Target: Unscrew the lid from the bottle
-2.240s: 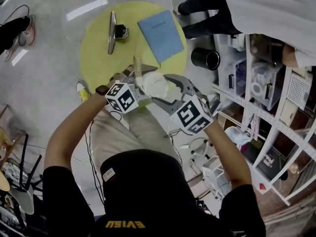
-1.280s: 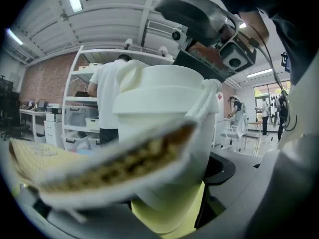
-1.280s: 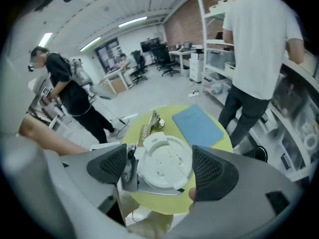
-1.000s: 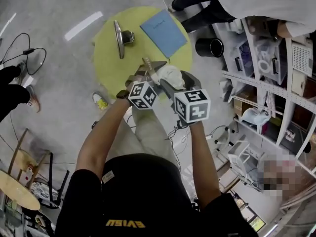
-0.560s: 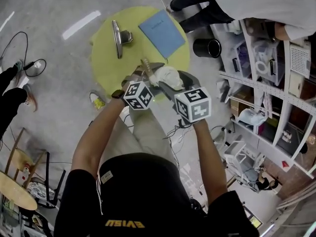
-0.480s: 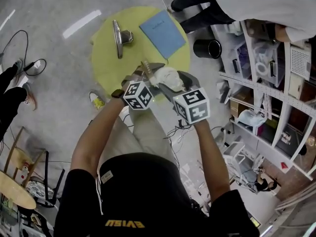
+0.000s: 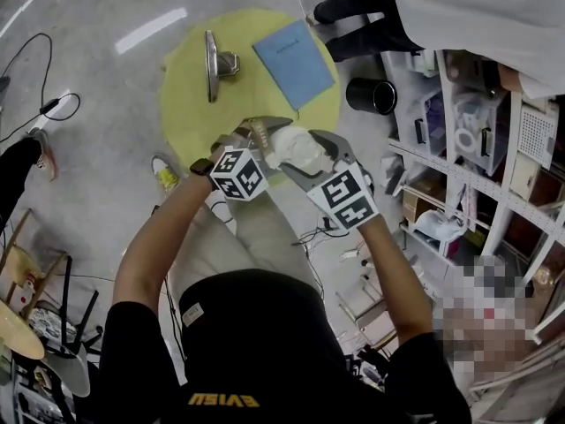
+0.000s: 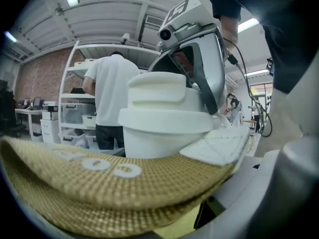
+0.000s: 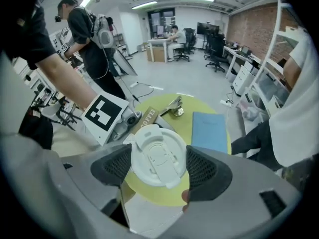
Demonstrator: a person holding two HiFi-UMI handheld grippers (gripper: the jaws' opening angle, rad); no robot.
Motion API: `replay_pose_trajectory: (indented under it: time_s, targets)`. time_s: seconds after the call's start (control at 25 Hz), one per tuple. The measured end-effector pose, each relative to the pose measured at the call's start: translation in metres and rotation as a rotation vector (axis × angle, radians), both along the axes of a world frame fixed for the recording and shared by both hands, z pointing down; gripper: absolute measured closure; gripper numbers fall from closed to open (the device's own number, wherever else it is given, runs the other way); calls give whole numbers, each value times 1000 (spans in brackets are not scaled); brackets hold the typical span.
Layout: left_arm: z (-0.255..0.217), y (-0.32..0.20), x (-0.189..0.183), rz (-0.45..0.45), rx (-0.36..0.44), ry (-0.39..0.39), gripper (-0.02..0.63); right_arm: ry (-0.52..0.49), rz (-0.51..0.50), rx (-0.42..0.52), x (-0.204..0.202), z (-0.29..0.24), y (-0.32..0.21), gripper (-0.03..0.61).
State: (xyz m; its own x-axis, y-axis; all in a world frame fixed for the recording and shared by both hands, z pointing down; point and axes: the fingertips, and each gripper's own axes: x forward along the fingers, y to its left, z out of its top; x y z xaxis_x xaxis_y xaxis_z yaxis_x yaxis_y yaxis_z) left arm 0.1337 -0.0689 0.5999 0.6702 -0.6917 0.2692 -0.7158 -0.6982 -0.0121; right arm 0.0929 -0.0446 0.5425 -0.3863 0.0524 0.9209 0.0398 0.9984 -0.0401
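Pads of the right gripper (image 9: 158,169) are pressing both sides of the white lid (image 9: 158,156), which is sitting on the bottle (image 8: 114,180). Left gripper (image 7: 259,138) is clamping the bottle's brown woven sleeve, holding it up over the yellow table (image 7: 185,95).

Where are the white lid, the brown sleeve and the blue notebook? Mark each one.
white lid (image 9: 158,162): right gripper view, centre of its top.
brown sleeve (image 8: 149,183): left gripper view, woven face below the lettering.
blue notebook (image 7: 294,51): head view, middle of its cover.
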Motion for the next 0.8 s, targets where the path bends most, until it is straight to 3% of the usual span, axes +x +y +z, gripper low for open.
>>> replay_pose_trajectory:
  time_s: [0.32, 0.52, 0.64, 0.8]
  targets:
    - [1, 0, -1, -4, 7, 10, 195, 80, -549, 30, 2, 2, 11, 236]
    - [0, -1, 1, -9, 10, 19, 196, 138, -809, 54, 9, 3, 15, 236]
    - [0, -1, -1, -17, 10, 17, 195, 155, -842, 68, 8, 3, 14, 236]
    - [0, -3, 0, -19, 7, 12, 195, 160, -751, 61, 8, 2, 13, 233]
